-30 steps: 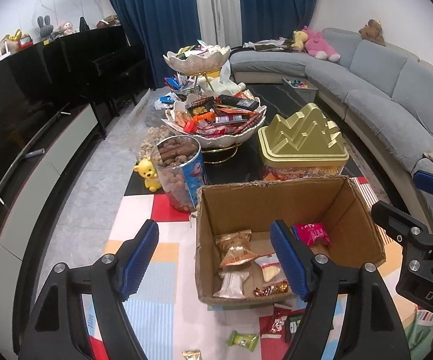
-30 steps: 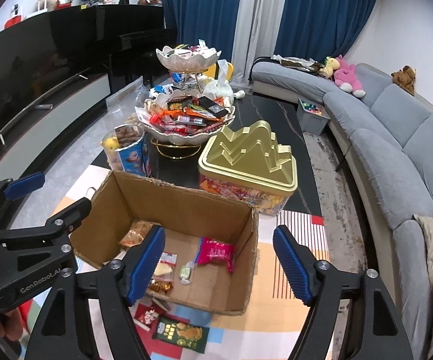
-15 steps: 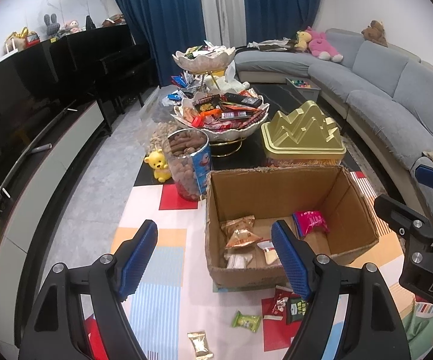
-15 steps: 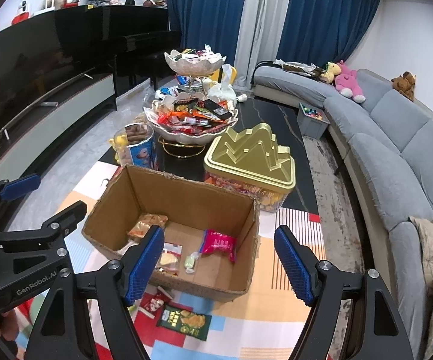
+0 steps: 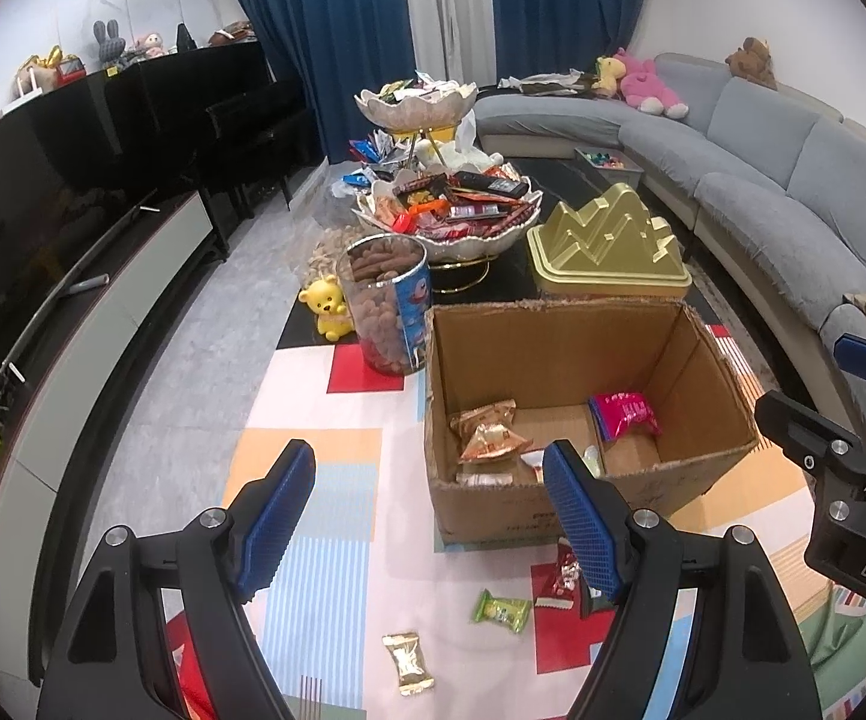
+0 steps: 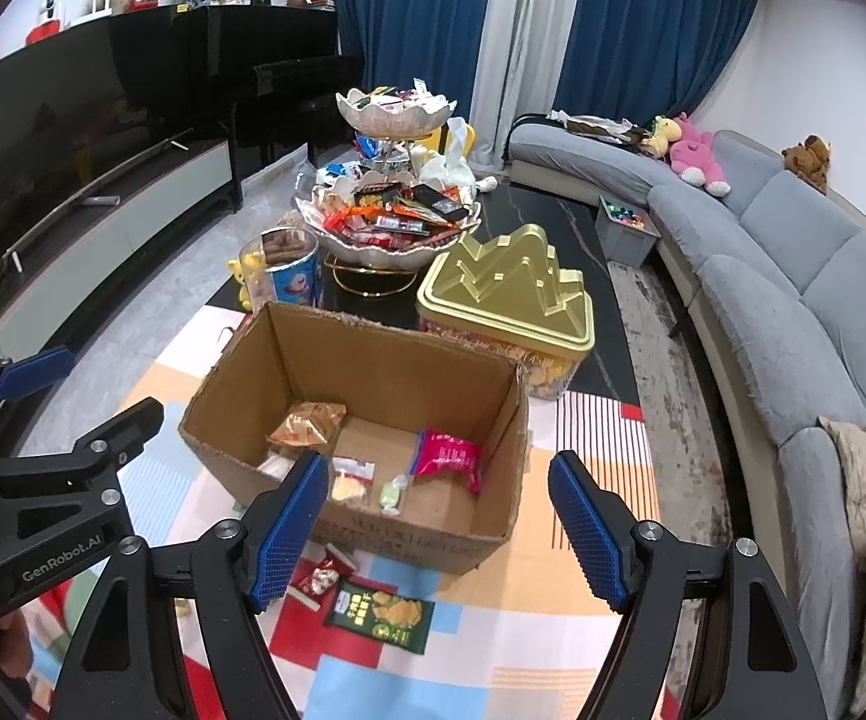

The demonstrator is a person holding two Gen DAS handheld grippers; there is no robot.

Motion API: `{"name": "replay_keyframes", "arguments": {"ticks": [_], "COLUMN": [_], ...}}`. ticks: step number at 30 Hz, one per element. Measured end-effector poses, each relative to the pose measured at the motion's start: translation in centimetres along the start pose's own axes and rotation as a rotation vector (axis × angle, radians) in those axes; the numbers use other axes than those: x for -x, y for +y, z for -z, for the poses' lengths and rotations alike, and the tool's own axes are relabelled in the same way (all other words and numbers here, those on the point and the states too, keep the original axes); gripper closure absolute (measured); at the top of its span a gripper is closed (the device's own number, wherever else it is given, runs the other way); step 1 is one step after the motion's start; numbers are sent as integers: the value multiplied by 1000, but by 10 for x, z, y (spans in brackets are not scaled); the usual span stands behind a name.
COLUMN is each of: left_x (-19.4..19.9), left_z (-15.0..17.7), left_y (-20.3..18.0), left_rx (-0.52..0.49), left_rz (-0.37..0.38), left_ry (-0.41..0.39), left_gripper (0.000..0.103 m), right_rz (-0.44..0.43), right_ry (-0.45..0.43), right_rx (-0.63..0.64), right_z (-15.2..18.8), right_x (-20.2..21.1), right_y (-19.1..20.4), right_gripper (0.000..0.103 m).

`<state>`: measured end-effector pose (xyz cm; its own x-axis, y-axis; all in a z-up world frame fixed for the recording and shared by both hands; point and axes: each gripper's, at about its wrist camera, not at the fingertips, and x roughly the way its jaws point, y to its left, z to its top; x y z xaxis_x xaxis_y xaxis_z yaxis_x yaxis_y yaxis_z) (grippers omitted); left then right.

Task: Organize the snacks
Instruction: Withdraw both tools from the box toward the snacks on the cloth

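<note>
An open cardboard box (image 5: 559, 354) (image 6: 373, 360) stands on a colourful mat and holds several snack packets, among them a pink packet (image 5: 625, 414) (image 6: 446, 456) and a gold packet (image 5: 487, 429) (image 6: 307, 423). Loose on the mat in front of the box lie a green candy (image 5: 500, 607), a gold candy (image 5: 410, 660), a red-white packet (image 5: 560, 581) (image 6: 316, 581) and a dark green packet (image 6: 380, 611). My left gripper (image 5: 427, 522) is open and empty above the mat, left of the box. My right gripper (image 6: 439, 531) is open and empty above the box's near wall.
Behind the box stand a clear jar of brown snacks (image 5: 388, 306) (image 6: 289, 270), a yellow bear toy (image 5: 330, 309), a tiered bowl stand heaped with snacks (image 5: 451, 210) (image 6: 391, 216) and a gold tin (image 5: 607, 249) (image 6: 508, 297). A grey sofa (image 6: 793, 312) curves along the right. A black TV unit (image 5: 43, 252) runs along the left.
Both grippers have pulled back and up from the box, so more of the mat and the loose packets in front of the box shows. Both stay open.
</note>
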<state>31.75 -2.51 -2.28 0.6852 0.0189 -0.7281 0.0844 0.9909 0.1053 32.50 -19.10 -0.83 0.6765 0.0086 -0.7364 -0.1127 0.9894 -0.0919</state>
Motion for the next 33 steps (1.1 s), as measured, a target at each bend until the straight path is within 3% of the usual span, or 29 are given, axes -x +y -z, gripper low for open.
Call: {"name": "replay_keyframes", "arguments": {"ticks": [28, 33], "left_x": [-18, -25], "left_z": [57, 69], "left_y": [-8, -9], "left_rx": [-47, -49], "left_rz": [46, 62], "left_ry": [93, 110], "left_gripper": [25, 19], "right_rz": [-32, -38], "right_ry": [122, 159], "right_rx": [-38, -77], "right_z": [54, 66], "right_x": [-19, -29], "right_y": [11, 10], "right_gripper": [26, 19]}}
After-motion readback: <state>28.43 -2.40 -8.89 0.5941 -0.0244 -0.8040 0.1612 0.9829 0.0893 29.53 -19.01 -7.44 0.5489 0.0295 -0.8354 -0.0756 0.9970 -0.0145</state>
